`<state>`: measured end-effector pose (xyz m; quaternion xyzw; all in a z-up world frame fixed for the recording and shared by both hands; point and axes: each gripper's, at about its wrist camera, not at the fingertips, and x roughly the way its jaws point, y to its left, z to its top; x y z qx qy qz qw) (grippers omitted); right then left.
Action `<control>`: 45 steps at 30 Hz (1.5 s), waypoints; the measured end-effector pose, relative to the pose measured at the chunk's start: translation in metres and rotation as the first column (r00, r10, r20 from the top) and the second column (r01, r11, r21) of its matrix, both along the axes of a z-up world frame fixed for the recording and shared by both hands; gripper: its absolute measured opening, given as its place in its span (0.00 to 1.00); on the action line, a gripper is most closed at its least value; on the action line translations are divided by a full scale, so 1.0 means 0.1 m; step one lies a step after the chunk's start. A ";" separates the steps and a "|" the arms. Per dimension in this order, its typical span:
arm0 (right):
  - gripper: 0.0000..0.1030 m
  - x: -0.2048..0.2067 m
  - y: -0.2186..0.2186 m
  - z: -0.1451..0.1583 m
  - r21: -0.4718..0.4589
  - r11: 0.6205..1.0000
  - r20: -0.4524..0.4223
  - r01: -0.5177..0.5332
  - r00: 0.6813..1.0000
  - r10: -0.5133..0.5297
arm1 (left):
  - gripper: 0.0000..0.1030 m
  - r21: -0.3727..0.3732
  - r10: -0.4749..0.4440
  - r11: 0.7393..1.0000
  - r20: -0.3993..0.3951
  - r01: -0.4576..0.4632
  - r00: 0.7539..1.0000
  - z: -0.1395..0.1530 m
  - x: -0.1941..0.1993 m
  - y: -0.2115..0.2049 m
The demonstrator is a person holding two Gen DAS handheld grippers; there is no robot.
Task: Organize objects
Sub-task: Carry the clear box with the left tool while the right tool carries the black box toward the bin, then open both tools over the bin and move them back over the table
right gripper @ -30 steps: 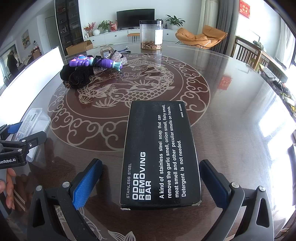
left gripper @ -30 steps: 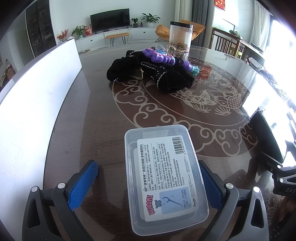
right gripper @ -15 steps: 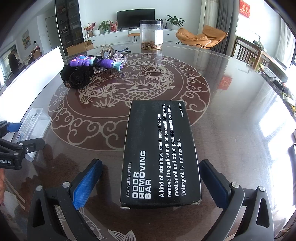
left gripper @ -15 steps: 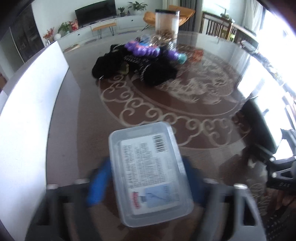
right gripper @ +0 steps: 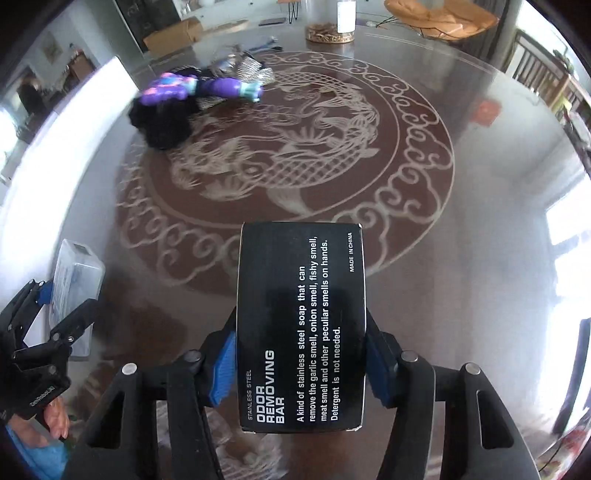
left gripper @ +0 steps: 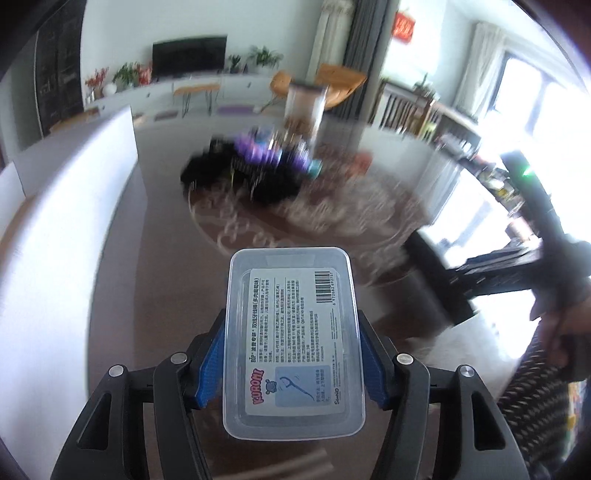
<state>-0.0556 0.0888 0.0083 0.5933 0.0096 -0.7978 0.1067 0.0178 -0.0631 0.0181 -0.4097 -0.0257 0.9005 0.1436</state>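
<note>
Above the near rim of the dragon medallion (right gripper: 295, 140) inlaid in the glossy table (right gripper: 480, 229), both grippers have just closed their jaws onto a box each. The left gripper (left gripper: 293, 354) holds a clear plastic floss-pick box (left gripper: 293, 339) by its two long sides, blue pads pressed against the walls at about mid-length, label up; in the right wrist view that box (right gripper: 75, 273) hangs well to the left of the medallion, seemingly clear of the tabletop, though blur makes that hard to confirm. The right gripper (right gripper: 301, 365) clamps a black carton of a stainless steel odor removing bar (right gripper: 301, 325) across its long sides near the printed end, the far end reaching just over the medallion's border. Beyond the medallion's centre lies a heap of black fabric (right gripper: 162, 122) with a purple toy (right gripper: 192, 88) on it, and a clear jar (right gripper: 334, 22) stands at the far side. The floss-pick box is probably light, smooth and slightly springy, so a firm squeeze could bow its walls or let it slip; a grip low on the sides near the middle suits it. The carton is stiff card with what is likely a dense bar inside, so it may be end-heavy; holding it closer to mid-length would keep it from tipping
</note>
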 end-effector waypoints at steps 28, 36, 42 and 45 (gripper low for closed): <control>1.00 0.63 -1.85 1.03 -0.090 0.935 -0.586 -0.342 0.777 0.227 | 0.81 0.082 0.459 0.887 -0.037 -0.455 0.888 0.61 0.59 -1.97; 1.00 0.60 -0.09 -0.08 0.063 0.995 -0.401 0.077 0.915 -0.045 | 0.97 0.124 -0.023 0.992 -0.006 0.024 1.000 0.35 0.27 -0.09; 1.00 0.33 0.27 -0.24 0.054 0.991 -0.322 0.121 0.942 -0.098 | 0.96 -0.046 0.069 0.997 0.072 -0.066 0.995 -0.32 -0.32 0.35; 1.00 0.28 0.18 -0.21 0.061 0.990 -0.325 0.124 0.941 -0.098 | 0.96 -0.057 0.102 0.994 0.079 -0.098 0.992 -0.43 -0.52 0.30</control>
